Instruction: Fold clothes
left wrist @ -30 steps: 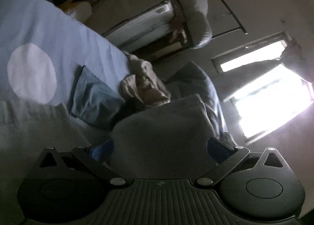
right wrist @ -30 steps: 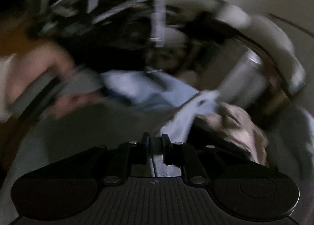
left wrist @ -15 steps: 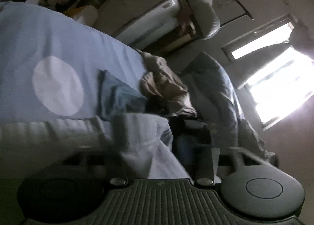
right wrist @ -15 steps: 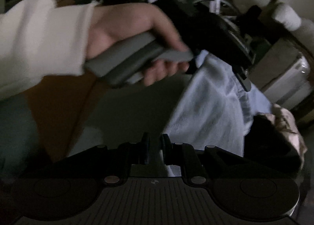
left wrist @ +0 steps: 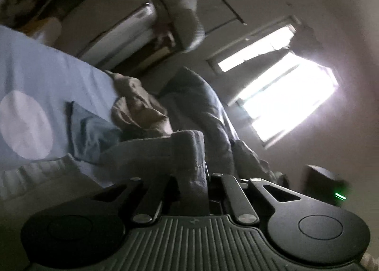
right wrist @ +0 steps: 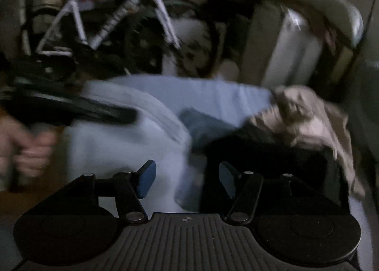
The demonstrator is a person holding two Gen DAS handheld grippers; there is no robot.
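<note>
L gripper [left wrist: 193, 177], nearest in the left wrist view: jaws drawn close together w/ a bunched hem of the grey-blue garment [left wrist: 187, 152] pinched between them. The cloth rises from the jaws in a thick folded band, then runs left towards the bed.

R gripper [right wrist: 186, 177]: jaws stand wide apart, blue pads [right wrist: 146, 177] visible, nothing between them. Pale fabric lies just beyond and below the gap, but not gripped. The view is motion-blurred, so fabric edges are vague.

Beyond the L gripper: a small folded blue piece [left wrist: 92, 133] lies on the light-blue bedsheet [left wrist: 54, 74], which carries a big white circle [left wrist: 24, 125]. Next to it is a crumpled beige garment [left wrist: 137, 107], touching a dark grey-blue heap [left wrist: 199, 103] to its right. A black garment [right wrist: 267, 152] sits in front of the beige one in the right wrist view.

At left in the right wrist view, a person's hand [right wrist: 26, 150] grips a handle, blurred, w/ a dark device stretching over the sheet.

Farther back: a white-framed bicycle [right wrist: 113, 17], a metal-fronted cabinet [left wrist: 123, 27] and a bright window [left wrist: 289, 95] in the wall.
</note>
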